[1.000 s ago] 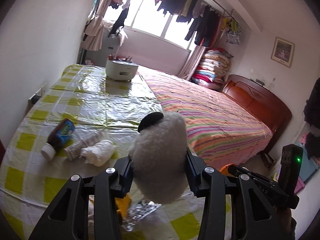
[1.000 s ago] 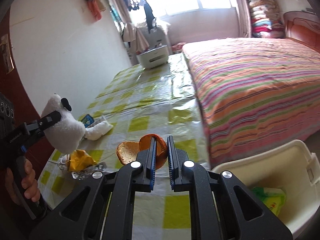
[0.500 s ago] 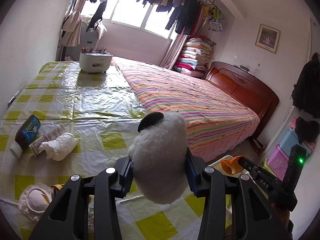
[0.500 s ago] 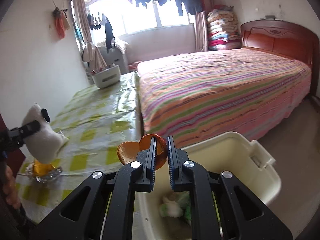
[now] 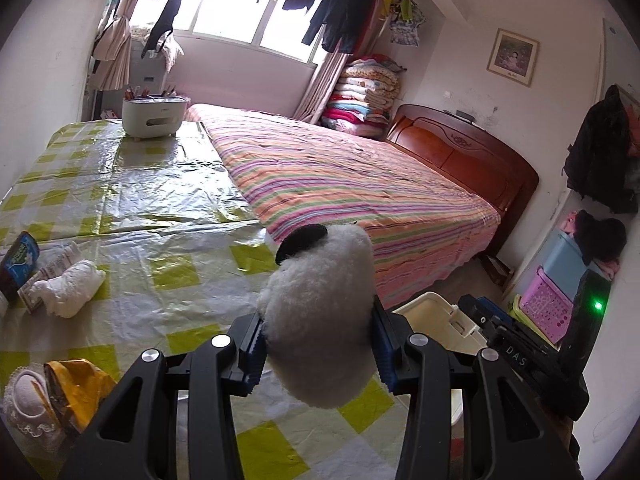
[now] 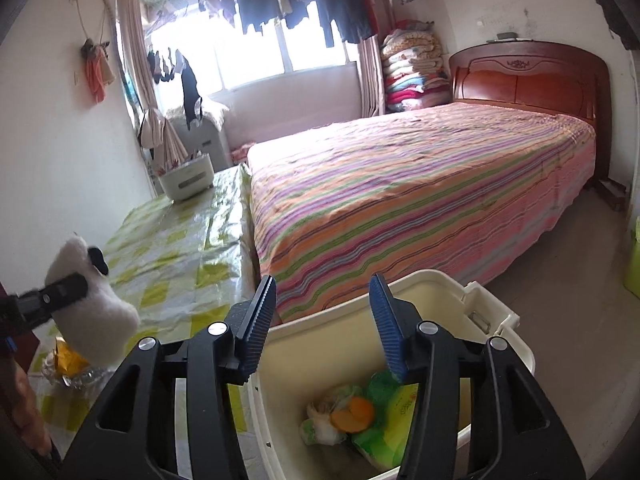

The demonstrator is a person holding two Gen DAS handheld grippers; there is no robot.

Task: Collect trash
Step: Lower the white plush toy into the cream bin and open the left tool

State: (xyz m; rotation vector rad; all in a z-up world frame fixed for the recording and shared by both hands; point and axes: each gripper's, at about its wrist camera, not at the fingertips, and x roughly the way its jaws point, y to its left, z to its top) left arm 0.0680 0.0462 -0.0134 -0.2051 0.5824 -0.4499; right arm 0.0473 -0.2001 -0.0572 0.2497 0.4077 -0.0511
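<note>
My left gripper is shut on a white plush toy with a black ear, held above the checked table; the toy also shows in the right wrist view. My right gripper is open and empty above the cream bin. An orange peel lies inside the bin on green and yellow wrappers. On the table lie a crumpled white tissue, a dark bottle, a yellow wrapper and a white lacy cup.
A striped bed runs along the table's right side. A white holder stands at the table's far end. The bin stands on the floor between table and bed. Coloured baskets sit at the right wall.
My right gripper has opened and the orange peel has dropped into the bin. The left gripper, still holding the plush toy, has turned a little to the right.
</note>
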